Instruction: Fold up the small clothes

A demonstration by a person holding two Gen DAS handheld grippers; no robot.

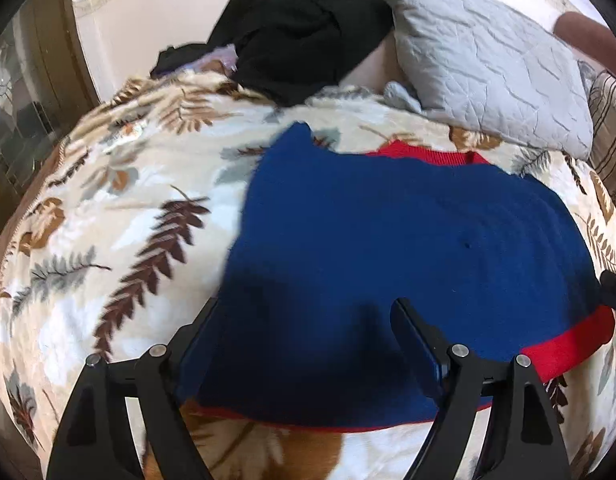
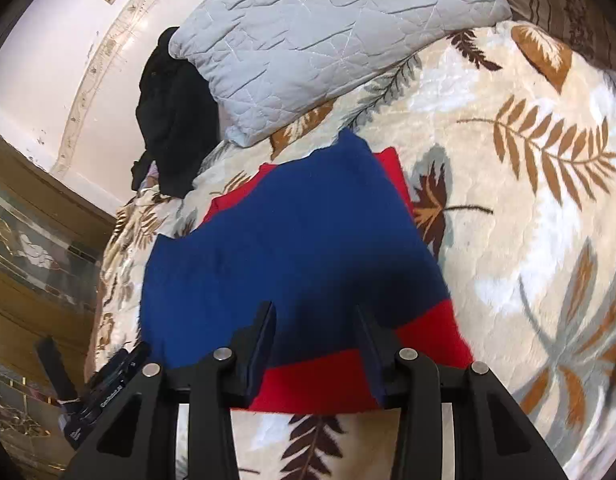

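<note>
Blue sweater (image 1: 388, 240) flat on leaf blanket (image 1: 107, 200). L gripper (image 1: 303, 320) jaws wide over hem; R gripper (image 2: 316, 320) half-apart astride red hem band (image 2: 328, 380), nothing pinched. Bite both layers evenly before lifting.

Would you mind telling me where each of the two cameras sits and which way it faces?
Left wrist view: on the left hand-held gripper, looking down along its wide-apart fingers at the blue and red garment on the leaf-print blanket; the right hand-held gripper's tip shows at the right edge.
Right wrist view: on the right hand-held gripper, angled down over the garment's red hem; the left hand-held gripper shows at lower left.
Both share the garment, blanket, grey pillow and black clothes.
</note>
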